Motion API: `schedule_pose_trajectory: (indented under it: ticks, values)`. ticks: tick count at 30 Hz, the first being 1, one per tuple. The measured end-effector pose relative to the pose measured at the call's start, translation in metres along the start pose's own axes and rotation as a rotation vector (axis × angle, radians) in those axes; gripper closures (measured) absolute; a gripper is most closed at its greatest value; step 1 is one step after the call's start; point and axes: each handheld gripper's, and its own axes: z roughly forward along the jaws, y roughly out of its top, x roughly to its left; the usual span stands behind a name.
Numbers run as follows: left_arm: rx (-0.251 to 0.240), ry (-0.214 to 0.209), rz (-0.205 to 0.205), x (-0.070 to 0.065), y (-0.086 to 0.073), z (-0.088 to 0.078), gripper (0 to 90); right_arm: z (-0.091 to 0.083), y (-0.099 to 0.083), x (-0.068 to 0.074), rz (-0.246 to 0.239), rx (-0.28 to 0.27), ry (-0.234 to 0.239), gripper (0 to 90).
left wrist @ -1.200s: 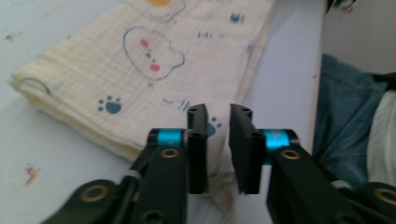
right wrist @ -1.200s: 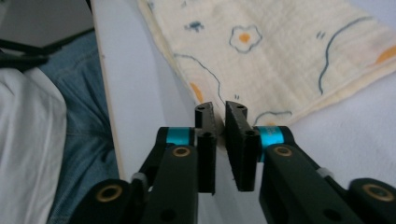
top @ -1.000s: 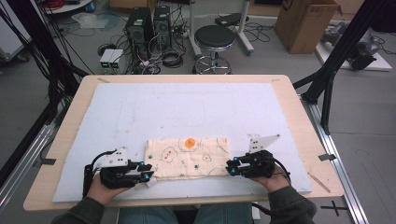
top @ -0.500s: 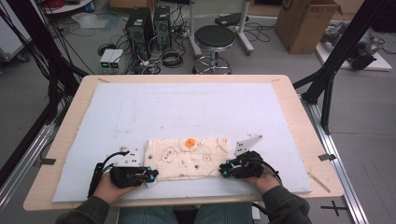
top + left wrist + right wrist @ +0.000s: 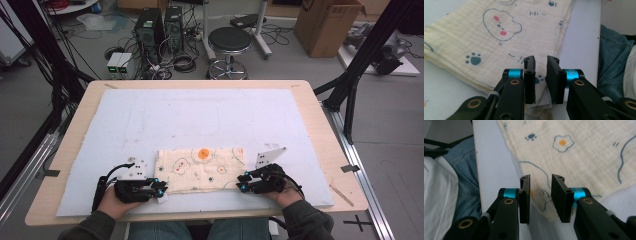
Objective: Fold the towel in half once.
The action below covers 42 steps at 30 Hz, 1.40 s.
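A cream muslin cloth (image 5: 202, 167) printed with paw marks, flowers and an orange spot lies folded flat near the front edge of the white mat (image 5: 210, 117). My left gripper (image 5: 162, 192) sits at the cloth's near left corner. In the left gripper view its jaws (image 5: 541, 60) stand a narrow gap apart, with the cloth (image 5: 499, 37) corner and a white label between them. My right gripper (image 5: 240, 186) is at the near right corner. In the right gripper view it (image 5: 540, 178) is open wider, straddling the cloth (image 5: 586, 152) corner.
The mat covers most of a wooden table (image 5: 320, 115). A thin wooden stick (image 5: 342, 195) lies on the bare wood at the front right. Beyond the far edge are a stool (image 5: 229, 40), computer cases (image 5: 160, 25) and a cardboard box (image 5: 330, 25). The person's jeans (image 5: 614, 62) are just off the front edge.
The right gripper has slid left onto the cloth's near right corner. The left gripper has edged slightly right to the near left corner. The cloth has not shifted.
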Motion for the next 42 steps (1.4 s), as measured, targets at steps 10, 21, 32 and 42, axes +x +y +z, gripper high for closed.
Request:
schedule_pose_trajectory:
  ticks: [10, 21, 32, 42]
  values:
    - [-0.056, 0.024, -0.029, 0.005, 0.003, -0.008, 67.2, -0.009, 0.008, -0.006, 0.052, -0.104, -0.035, 53.3]
    - [-0.078, 0.05, -0.049, 0.007, 0.004, -0.011, 60.4, -0.014, 0.011, -0.009, 0.084, -0.147, -0.104, 41.4]
    - [-0.086, 0.084, -0.069, 0.01, 0.004, -0.011, 51.6, -0.015, 0.012, -0.01, 0.097, -0.157, -0.134, 34.3]
    - [-0.091, 0.11, -0.083, 0.012, 0.007, -0.011, 43.7, -0.015, 0.015, -0.01, 0.095, -0.165, -0.166, 29.2]
